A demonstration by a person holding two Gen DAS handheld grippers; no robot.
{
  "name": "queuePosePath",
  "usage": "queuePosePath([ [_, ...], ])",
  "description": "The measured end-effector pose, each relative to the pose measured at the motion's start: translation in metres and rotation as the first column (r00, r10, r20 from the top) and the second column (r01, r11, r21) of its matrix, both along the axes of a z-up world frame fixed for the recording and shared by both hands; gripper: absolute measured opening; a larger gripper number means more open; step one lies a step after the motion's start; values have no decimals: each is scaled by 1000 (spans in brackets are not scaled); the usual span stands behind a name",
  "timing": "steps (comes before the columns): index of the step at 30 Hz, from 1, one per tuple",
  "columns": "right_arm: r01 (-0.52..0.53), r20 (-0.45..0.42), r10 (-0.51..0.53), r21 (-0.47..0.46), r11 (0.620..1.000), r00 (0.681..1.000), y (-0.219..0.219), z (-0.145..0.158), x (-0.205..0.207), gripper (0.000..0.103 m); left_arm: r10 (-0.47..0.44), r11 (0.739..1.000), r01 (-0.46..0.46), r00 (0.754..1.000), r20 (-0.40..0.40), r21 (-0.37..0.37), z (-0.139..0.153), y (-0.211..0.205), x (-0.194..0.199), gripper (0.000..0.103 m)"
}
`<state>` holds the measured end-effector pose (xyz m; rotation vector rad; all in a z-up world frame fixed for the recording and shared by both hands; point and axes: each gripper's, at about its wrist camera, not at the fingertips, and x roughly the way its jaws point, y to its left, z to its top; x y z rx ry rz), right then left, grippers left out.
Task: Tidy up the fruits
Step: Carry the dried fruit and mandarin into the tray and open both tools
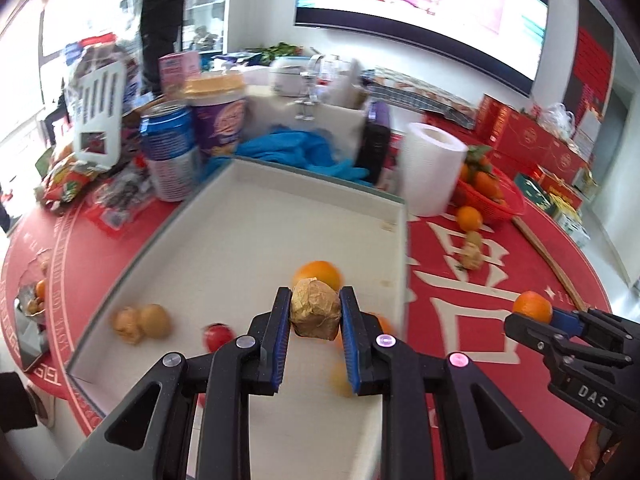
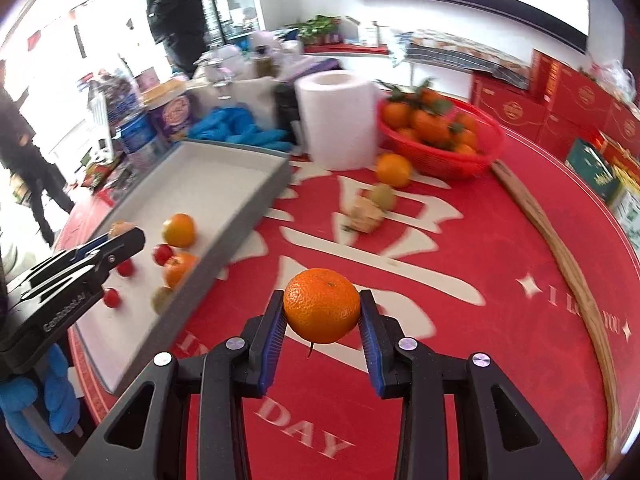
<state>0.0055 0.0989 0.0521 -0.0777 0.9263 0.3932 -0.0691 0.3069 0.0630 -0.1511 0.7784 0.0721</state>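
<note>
Two fruits are in the air at once, one in each tool. The left gripper (image 1: 315,312) is clamped on a paper-wrapped fruit (image 1: 316,310), pinched across its sides between the blue pads and held above the white tray (image 1: 280,200), over the end nearest the camera. That looks like a carry about to end in a drop, since the tray appears to be the collecting place: an orange (image 1: 320,274) lies just beyond the wrapped fruit, two brownish fruits (image 1: 140,322) sit to the left, and a small red fruit (image 1: 216,336) is close by, blurred.

The right gripper (image 2: 322,306) is closed on a mandarin (image 2: 322,305), squeezed at its widest part so it sits centred between the fingertips with its bottom hanging free. It hangs over the red tablecloth (image 2: 480,260), outside the tray and to its right; my guess is it goes into the tray next.

More fruit waits on the cloth: a loose orange (image 2: 393,170) beside the red basket (image 2: 472,160) of leafy mandarins, plus a small greenish fruit (image 2: 383,196) touching another wrapped one (image 2: 365,214). A paper roll (image 2: 338,120) stands between tray and basket, so a low sweep from the basket side could knock it.
</note>
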Motion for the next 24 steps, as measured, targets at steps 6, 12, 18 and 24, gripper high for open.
queuePosePath([
  [6, -79, -15, 80, 11, 997, 997, 42, 1, 11, 37, 46, 999, -46, 999, -24, 7, -9, 24, 4, 26],
  [12, -125, -30, 125, 12, 992, 992, 72, 0, 26, 37, 66, 998, -66, 997, -49, 7, -19, 34, 9, 26],
  [18, -138, -72, 139, 20, 990, 988, 88, -9, 39, 37, 76, 997, -75, 995, -67, 8, -27, 37, 13, 26],
  [24, -151, -83, 151, 4, 989, 985, 102, -15, 46, 37, 80, 997, -80, 994, -77, 9, -31, 38, 16, 26],
])
